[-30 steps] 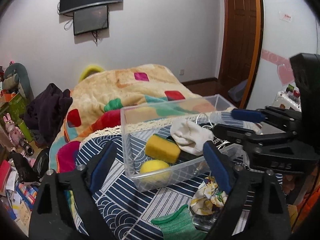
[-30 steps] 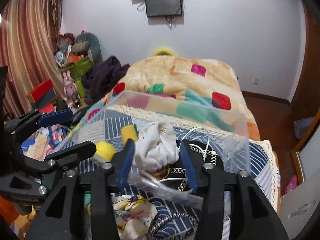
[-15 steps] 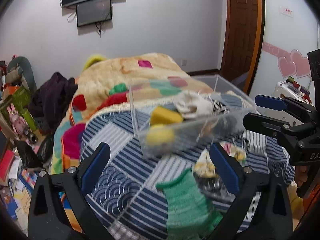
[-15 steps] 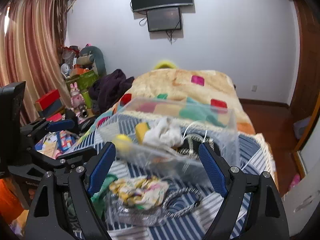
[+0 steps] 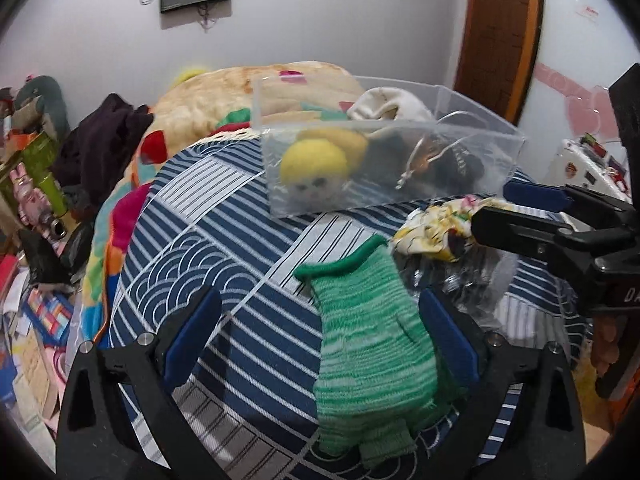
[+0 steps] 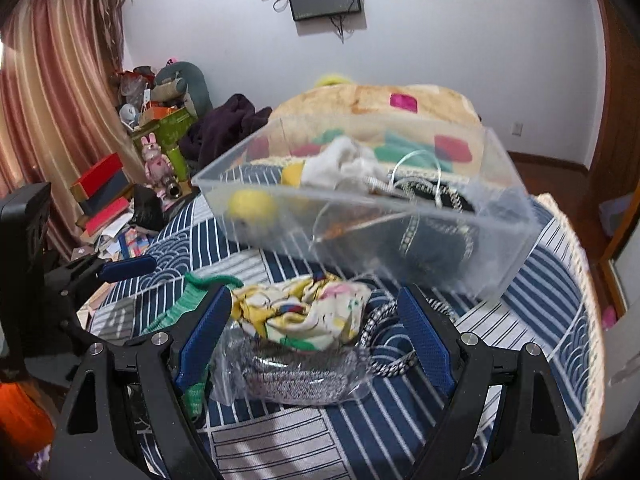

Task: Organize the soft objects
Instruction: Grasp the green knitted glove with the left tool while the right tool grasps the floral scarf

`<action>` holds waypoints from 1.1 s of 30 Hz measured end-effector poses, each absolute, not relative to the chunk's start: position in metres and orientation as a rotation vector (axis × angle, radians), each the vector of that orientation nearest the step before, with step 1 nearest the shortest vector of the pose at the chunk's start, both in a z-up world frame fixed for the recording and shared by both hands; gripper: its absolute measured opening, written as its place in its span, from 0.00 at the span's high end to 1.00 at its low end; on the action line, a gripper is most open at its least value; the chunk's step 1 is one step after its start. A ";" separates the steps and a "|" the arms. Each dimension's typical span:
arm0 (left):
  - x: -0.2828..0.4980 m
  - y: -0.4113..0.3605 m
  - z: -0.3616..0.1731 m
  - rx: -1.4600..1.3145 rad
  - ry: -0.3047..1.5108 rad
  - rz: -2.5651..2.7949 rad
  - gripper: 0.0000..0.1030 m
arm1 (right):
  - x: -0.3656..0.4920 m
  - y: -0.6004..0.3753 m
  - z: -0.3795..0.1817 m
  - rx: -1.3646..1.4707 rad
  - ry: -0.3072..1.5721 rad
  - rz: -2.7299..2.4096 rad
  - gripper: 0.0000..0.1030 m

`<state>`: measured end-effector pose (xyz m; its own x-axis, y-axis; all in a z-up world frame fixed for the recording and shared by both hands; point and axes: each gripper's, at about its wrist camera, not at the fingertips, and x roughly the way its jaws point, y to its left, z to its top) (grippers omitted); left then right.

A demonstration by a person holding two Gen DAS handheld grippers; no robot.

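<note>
A clear plastic bin [image 5: 472,184] [image 6: 500,264] sits on the blue striped cloth and holds a yellow ball [image 5: 314,162] [image 6: 250,204], a yellow sponge, a white cloth [image 5: 390,106] [image 6: 340,162] and dark cords. A green knit glove [image 5: 368,344] [image 6: 188,300] lies between the fingers of my open left gripper [image 5: 320,336]. A yellow patterned cloth [image 5: 436,228] [image 6: 304,312] lies on a clear bag between the fingers of my open right gripper [image 6: 316,332]. Neither gripper holds anything.
The striped cloth [image 5: 224,248] covers a round table. A braided cord [image 6: 390,360] lies by the clear bag [image 6: 288,380]. Behind is a bed with a patchwork blanket [image 5: 224,92]. Clutter and boxes [image 6: 104,188] are on the floor at left.
Both grippers pulled back from the bin and lowered toward the table. The right gripper opened wide and left the white cloth in the bin. The glove and patterned cloth now lie between the fingers.
</note>
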<state>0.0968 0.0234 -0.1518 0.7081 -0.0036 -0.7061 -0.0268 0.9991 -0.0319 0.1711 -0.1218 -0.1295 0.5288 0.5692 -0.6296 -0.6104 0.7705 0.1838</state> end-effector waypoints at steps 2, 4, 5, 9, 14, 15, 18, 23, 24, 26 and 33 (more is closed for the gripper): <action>0.094 0.022 -0.156 -0.044 0.784 0.021 0.02 | 0.170 -0.121 -0.132 -0.068 0.728 0.698 0.19; 0.094 0.021 -0.159 -0.049 0.782 0.020 0.08 | 0.168 -0.121 -0.133 -0.078 0.719 0.692 0.20; 0.094 0.022 -0.158 -0.058 0.786 0.008 0.13 | 0.167 -0.120 -0.132 -0.083 0.717 0.694 0.20; 0.096 0.025 -0.157 -0.089 0.796 -0.025 0.30 | 0.166 -0.119 -0.135 -0.097 0.720 0.704 0.33; 0.096 0.022 -0.156 -0.095 0.800 -0.070 0.54 | 0.169 -0.116 -0.142 -0.089 0.759 0.729 0.56; 0.097 0.022 -0.155 -0.095 0.799 -0.072 0.65 | 0.167 -0.115 -0.142 -0.094 0.759 0.728 0.59; 0.097 0.022 -0.151 -0.098 0.796 -0.078 0.77 | 0.167 -0.115 -0.142 -0.110 0.753 0.723 0.71; 0.097 0.027 -0.143 -0.091 0.769 -0.065 0.88 | 0.165 -0.119 -0.137 -0.095 0.727 0.729 0.79; 0.098 0.028 -0.141 -0.090 0.763 -0.063 0.88 | 0.165 -0.121 -0.135 -0.092 0.718 0.729 0.79; 0.097 0.029 -0.135 -0.093 0.745 -0.062 0.88 | 0.164 -0.124 -0.130 -0.086 0.701 0.732 0.79; 0.102 0.034 -0.107 -0.094 0.672 -0.066 0.88 | 0.160 -0.136 -0.110 -0.066 0.637 0.717 0.79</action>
<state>0.1021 0.0337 -0.1074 0.7806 -0.0911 -0.6184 0.0305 0.9937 -0.1078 0.1605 -0.1356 -0.1103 0.5746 0.5921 -0.5651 -0.6311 0.7601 0.1549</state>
